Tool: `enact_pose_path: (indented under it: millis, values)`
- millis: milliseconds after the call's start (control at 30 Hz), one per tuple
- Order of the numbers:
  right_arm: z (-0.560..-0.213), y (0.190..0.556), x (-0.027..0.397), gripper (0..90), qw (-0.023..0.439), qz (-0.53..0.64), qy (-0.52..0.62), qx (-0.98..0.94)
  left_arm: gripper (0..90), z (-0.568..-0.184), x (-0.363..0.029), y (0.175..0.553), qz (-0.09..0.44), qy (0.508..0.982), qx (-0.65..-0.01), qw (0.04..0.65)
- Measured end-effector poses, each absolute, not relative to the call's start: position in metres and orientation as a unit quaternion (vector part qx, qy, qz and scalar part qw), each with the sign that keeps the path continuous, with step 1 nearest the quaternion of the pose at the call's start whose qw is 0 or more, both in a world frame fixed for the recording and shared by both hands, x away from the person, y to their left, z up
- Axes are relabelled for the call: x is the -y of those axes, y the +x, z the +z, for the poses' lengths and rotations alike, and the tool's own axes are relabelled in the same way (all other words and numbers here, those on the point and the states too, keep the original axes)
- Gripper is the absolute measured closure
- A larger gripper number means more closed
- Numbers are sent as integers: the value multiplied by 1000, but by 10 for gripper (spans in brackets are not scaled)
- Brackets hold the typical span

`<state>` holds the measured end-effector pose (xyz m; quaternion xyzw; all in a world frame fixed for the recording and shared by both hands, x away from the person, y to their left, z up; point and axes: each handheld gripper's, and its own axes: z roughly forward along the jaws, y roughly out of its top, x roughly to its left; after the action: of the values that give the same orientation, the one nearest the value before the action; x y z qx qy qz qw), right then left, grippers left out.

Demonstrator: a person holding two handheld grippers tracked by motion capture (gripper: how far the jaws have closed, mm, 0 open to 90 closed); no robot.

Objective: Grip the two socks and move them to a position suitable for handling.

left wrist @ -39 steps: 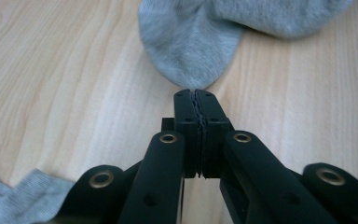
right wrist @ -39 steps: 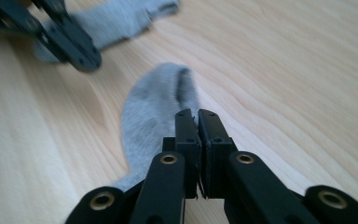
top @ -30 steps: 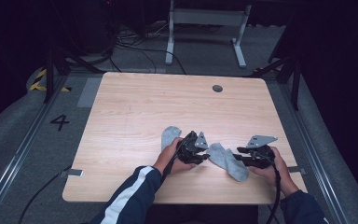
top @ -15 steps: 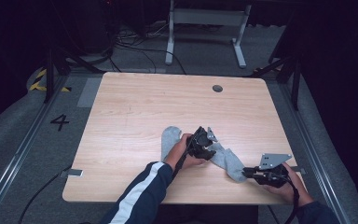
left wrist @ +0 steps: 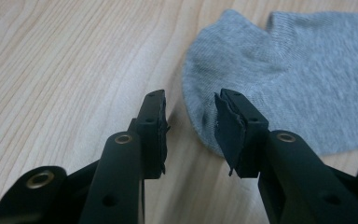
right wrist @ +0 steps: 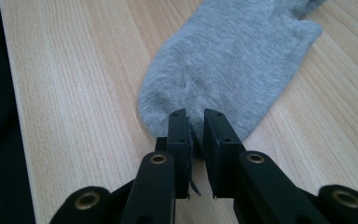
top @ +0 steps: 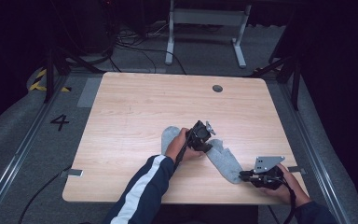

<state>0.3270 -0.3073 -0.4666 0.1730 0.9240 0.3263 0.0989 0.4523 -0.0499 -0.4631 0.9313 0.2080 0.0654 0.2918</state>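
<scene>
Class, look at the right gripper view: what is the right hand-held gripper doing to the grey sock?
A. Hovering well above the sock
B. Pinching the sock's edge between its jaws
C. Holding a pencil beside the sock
B: the right hand-held gripper has its jaws nearly together with the edge of the grey sock pinched between them.

Black number 4 on grey floor left of table

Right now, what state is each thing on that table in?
Near sock: flat, its end pinched by the right tongs.
Far sock: flat, nothing gripping it.
Left tongs: open, have just been closing, nothing between them, beside a sock's rounded edge.
Table: light wood.
</scene>
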Motion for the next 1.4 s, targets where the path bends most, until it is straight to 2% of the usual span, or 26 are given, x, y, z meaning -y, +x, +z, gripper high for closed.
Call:
enact_pose_path:
  millis: [167,267,400,500,567,733,767,800,900,1400]
  values:
    - [-466,325,305,749,107,325,166,-925,583,-460,59,453,84,936,-196,281]
    - [-461,322,301,667,113,352,151,-917,460,-457,57,454,85,928,-208,296]
    - [-463,321,296,605,109,354,146,-917,427,-459,58,456,82,925,-219,298]
    - [-467,323,293,596,103,350,149,-919,418,-464,60,457,81,927,-221,292]
    - [-468,324,293,602,100,350,150,-919,436,-465,59,458,73,925,-223,299]
    - [-472,327,288,753,93,353,151,-919,668,-466,60,459,45,928,-205,308]
    - [-472,327,288,753,93,353,151,-919,714,-466,60,459,45,928,-205,308]
    - [-472,327,286,816,96,351,152,-919,756,-466,59,461,30,928,-198,313]
    - [-472,328,284,833,97,350,156,-918,832,-466,58,462,28,929,-195,313]
    - [-461,326,258,852,103,375,141,-911,865,-455,38,469,22,930,-187,315]
